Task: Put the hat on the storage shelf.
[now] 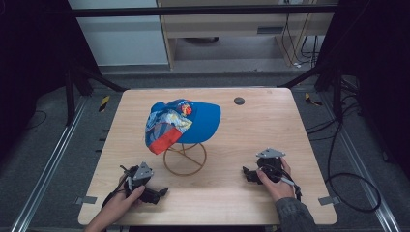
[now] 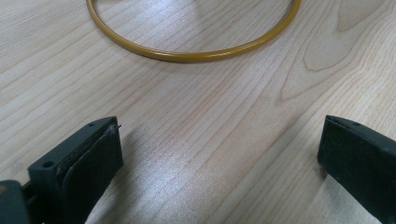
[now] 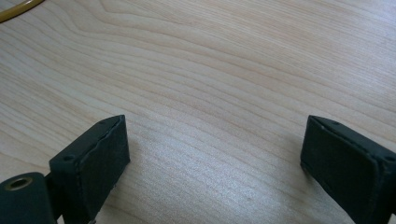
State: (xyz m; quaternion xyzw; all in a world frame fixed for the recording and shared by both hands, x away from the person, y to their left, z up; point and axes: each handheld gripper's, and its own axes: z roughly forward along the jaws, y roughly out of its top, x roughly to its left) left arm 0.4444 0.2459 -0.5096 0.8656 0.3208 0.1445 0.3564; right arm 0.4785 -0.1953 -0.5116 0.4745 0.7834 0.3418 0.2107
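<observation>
A blue cap (image 1: 186,121) with a colourful printed panel and a red edge rests on a gold wire stand (image 1: 185,158) in the middle of the wooden table (image 1: 261,125). My left gripper (image 1: 162,193) lies low on the table near the front left, held by a hand, jaws wide apart over bare wood. The stand's gold base ring (image 2: 191,51) curves just ahead of it in the left gripper view. My right gripper (image 1: 247,175) rests at the front right, also open with nothing between its jaws. A sliver of the ring (image 3: 16,10) shows at the top left there.
A small dark round disc (image 1: 239,101) sits near the table's back edge. Black frame bars and cables surround the table, with metal rails on the floor at both sides. Bare wood lies between the two grippers.
</observation>
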